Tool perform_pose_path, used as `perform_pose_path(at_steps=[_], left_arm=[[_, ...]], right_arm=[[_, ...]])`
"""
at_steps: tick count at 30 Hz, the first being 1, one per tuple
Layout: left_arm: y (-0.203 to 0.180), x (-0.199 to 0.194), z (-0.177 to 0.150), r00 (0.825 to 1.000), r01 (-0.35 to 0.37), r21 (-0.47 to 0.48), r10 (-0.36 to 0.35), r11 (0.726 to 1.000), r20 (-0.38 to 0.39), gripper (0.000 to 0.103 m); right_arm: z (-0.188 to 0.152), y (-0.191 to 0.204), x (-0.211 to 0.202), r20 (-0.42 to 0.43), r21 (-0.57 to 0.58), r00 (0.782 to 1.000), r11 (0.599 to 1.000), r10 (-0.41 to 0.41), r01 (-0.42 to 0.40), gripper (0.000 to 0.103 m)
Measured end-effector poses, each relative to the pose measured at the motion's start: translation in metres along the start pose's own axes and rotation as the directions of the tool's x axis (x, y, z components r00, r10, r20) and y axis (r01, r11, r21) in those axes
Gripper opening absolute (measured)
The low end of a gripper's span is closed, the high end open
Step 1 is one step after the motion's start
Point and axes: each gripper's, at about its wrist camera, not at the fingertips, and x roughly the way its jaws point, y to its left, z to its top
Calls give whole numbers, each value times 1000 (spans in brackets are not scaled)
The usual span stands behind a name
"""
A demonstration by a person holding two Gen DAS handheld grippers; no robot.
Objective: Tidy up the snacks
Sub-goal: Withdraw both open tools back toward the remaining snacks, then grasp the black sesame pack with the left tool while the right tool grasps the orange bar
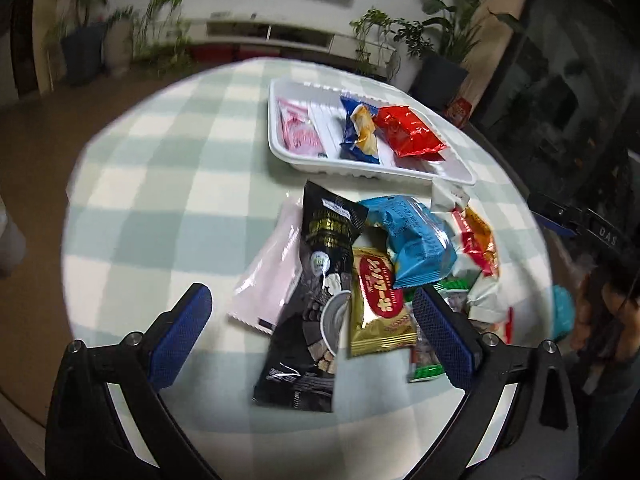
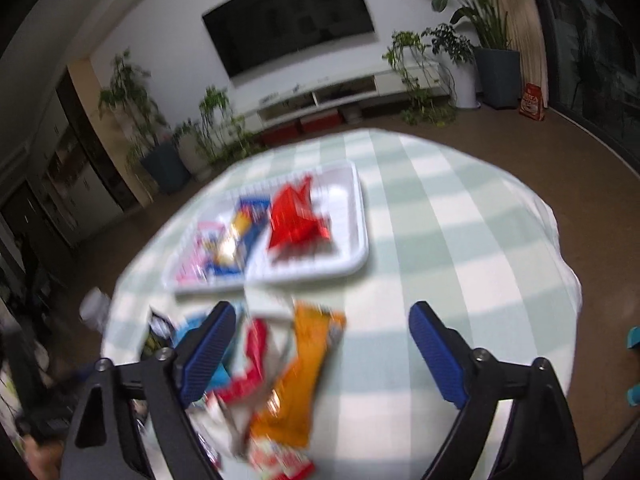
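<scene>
A white tray [image 1: 280,148] on the checked table holds a pink packet [image 1: 300,130], a blue and yellow packet [image 1: 360,128] and a red packet [image 1: 408,132]. In front of it lies a pile of snacks: a black packet [image 1: 316,292], a pale pink packet [image 1: 268,276], a gold packet [image 1: 376,304], a blue packet [image 1: 412,236] and an orange and red packet [image 1: 478,244]. My left gripper [image 1: 312,328] is open above the black and gold packets. My right gripper [image 2: 322,348] is open above an orange packet [image 2: 300,380]. The tray [image 2: 348,268] lies beyond it.
The round table has a green and white checked cloth [image 1: 168,168]. Behind it are potted plants [image 2: 492,32], a low white TV cabinet [image 2: 340,96] and a wall screen [image 2: 288,16]. A person sits at the right edge of the left wrist view [image 1: 600,320].
</scene>
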Motion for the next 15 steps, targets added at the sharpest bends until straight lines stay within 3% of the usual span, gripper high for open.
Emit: perform_pose_path(at_steps=[4, 6, 8, 10, 15], left_arm=[[-8, 0, -2, 1000, -14, 37, 14, 999, -12, 101], [-6, 5, 3, 1000, -15, 33, 15, 999, -12, 100], [-5, 11, 5, 999, -19, 35, 20, 999, -28, 94], [-6, 18, 5, 998, -20, 46, 23, 999, -58, 75], [-12, 27, 4, 996, -35, 82, 41, 996, -76, 70]], right_arm=[[-8, -3, 4, -22, 2, 999, 1000, -26, 26, 81], [-11, -4, 10, -58, -2, 998, 999, -32, 32, 74], [-16, -2, 16, -94, -18, 995, 999, -36, 35, 71], [-23, 2, 25, -141, -34, 989, 999, -43, 39, 67], [-32, 11, 37, -195, -65, 980, 997, -46, 34, 64]])
